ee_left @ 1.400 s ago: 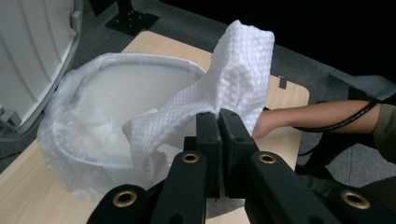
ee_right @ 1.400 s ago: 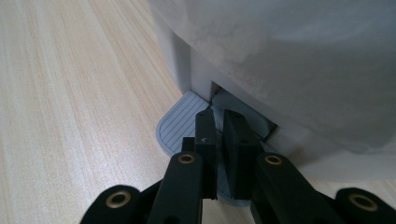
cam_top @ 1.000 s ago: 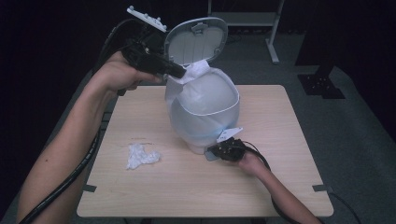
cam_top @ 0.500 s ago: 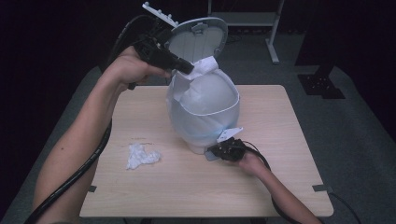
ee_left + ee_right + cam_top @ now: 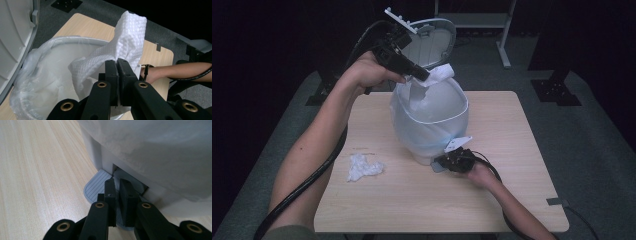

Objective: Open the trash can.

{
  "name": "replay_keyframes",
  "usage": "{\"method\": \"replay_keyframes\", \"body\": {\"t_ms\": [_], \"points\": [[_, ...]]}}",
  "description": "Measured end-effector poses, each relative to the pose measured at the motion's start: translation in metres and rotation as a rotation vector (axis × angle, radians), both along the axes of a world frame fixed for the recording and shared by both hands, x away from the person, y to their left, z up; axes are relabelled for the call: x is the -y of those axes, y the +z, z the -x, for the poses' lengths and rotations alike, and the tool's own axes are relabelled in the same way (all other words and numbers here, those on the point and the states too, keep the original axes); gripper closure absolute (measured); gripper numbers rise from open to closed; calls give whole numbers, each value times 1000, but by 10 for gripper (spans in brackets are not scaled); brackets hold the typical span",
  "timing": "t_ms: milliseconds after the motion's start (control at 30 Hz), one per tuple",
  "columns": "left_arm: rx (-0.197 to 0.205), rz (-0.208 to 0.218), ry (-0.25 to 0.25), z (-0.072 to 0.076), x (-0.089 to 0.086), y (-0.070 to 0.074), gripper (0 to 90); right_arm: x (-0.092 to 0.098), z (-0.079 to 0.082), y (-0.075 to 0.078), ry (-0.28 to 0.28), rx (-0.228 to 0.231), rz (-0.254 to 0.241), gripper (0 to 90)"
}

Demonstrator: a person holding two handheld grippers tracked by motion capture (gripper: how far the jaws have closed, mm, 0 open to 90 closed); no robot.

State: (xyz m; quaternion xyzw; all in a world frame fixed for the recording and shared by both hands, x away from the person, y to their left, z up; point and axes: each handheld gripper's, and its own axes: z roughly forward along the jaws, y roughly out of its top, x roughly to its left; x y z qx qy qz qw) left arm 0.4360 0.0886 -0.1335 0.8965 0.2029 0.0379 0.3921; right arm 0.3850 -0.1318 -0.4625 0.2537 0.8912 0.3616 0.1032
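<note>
White and rounded, the plastic pedal bin [image 5: 429, 127] is standing at the middle of the pale wooden table [image 5: 512, 200] with its lid [image 5: 432, 42] tipped up and a thin clear liner bag [image 5: 37, 75] draped over its rim; what is lying inside the bag cannot be told. The left gripper [image 5: 424, 76] is pinching a crumpled white paper towel [image 5: 127, 42] tight between its jaws just above the bin's open mouth. The right gripper [image 5: 118, 192], jaws pressed together, is bearing on the grey ribbed foot pedal [image 5: 96, 186] at the bin's base, while a second crumpled white tissue [image 5: 363, 167] is lying on the table well apart from the bin.
</note>
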Motion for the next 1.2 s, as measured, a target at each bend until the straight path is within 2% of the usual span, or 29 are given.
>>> {"method": "replay_keyframes", "body": {"t_ms": [167,400,633,667,700,800,933,1200], "points": [[-18,9,1,-8,-1,-7,878,0,0,0,3,1,0,841],[-52,-4,35,-23,-3,-28,873,0,0,0,1,1,0,842],[-73,-15,68,-32,-2,-40,748,0,0,0,-1,0,0,841],[-90,-22,68,-33,-1,-44,721,0,0,0,-1,0,0,841],[-90,-22,68,-33,-1,-44,688,0,0,0,-1,0,0,841],[-93,-32,59,-33,-1,-48,664,0,0,0,0,0,0,841],[-84,-46,80,-33,-4,-51,567,0,0,0,2,0,0,841],[-71,-42,72,-26,-7,-49,559,0,0,0,5,1,-1,841]]}}
